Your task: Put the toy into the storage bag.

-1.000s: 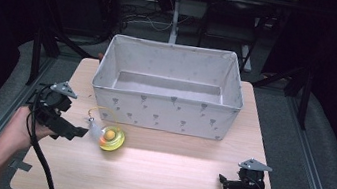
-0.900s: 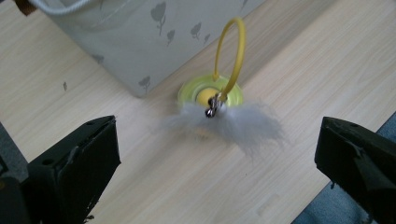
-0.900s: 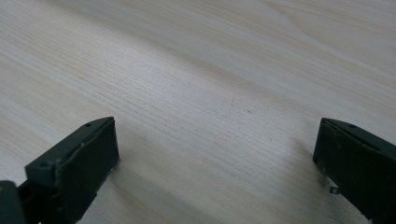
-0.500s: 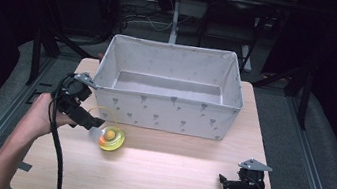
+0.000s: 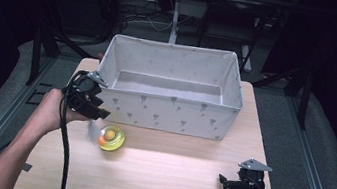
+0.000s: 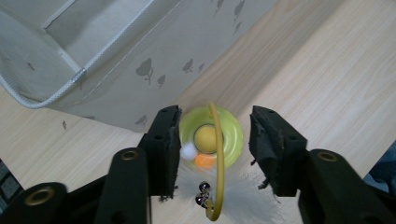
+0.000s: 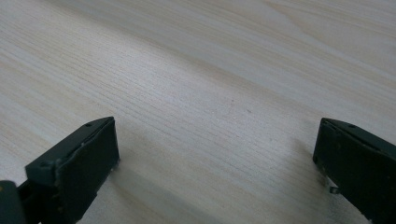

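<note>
Between the spread jaws of the left gripper [image 6: 215,140] sits a round yellow-green plastic toy [image 6: 211,136] with small balls in its dish, a yellow wire arching over it and a white feather [image 6: 243,200] trailing nearer the camera. It rests on the pale wooden table [image 5: 169,175], just beside the grey fabric bin [image 5: 169,110]. This looks like the approach to a grasp; next the jaws need lowering around the dish, then closing. The right gripper [image 5: 230,183] rests wide open over bare wood, well apart.
</note>
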A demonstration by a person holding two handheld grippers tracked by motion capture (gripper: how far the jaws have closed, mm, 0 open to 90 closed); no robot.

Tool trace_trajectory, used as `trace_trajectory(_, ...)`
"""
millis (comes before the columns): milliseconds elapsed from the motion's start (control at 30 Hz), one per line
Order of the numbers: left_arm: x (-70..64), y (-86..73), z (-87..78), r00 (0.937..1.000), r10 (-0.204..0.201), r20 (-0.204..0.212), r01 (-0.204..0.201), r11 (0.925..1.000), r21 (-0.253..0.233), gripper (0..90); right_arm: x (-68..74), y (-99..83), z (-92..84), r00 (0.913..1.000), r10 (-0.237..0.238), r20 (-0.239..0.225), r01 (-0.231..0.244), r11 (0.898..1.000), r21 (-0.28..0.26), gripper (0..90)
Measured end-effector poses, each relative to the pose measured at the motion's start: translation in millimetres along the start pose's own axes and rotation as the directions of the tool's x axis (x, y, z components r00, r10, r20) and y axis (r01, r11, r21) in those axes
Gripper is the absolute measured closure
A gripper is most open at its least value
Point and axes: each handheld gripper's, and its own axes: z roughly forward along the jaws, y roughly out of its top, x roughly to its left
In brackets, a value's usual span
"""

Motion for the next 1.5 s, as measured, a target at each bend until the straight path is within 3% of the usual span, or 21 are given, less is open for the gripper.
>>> trace_trajectory(233, -0.6, -1.7, 2.8, 1.0000, 0.000, -0.008, 0.000, 1.0000, 0.001, 72.1, 0.0, 0.0, 0.0, 1.0000, 0.000, 0.000, 0.000, 1.000, 0.000, 0.0)
trace_trajectory(633, -2.0, -2.4, 5.9, 0.9997, 0.008, -0.023, -0.008, 1.0000, 0.002, 87.0, 0.0, 0.0, 0.0, 1.0000, 0.000, 0.000, 0.000, 1.000, 0.001, 0.0)
trace_trajectory(1033, -3.2, -2.2, 2.3, 0.9991, 0.021, -0.036, -0.021, 0.9998, 0.006, 87.9, 0.0, 0.0, 0.0, 1.0000, 0.000, 0.000, 0.000, 1.000, 0.000, 0.0)
trace_trajectory(1500, 1.5, -10.8, -11.8, 0.9988, 0.006, -0.048, -0.006, 1.0000, 0.003, 88.1, 0.0, 0.1, 0.0, 1.0000, 0.000, 0.000, 0.000, 1.000, 0.001, 0.0)
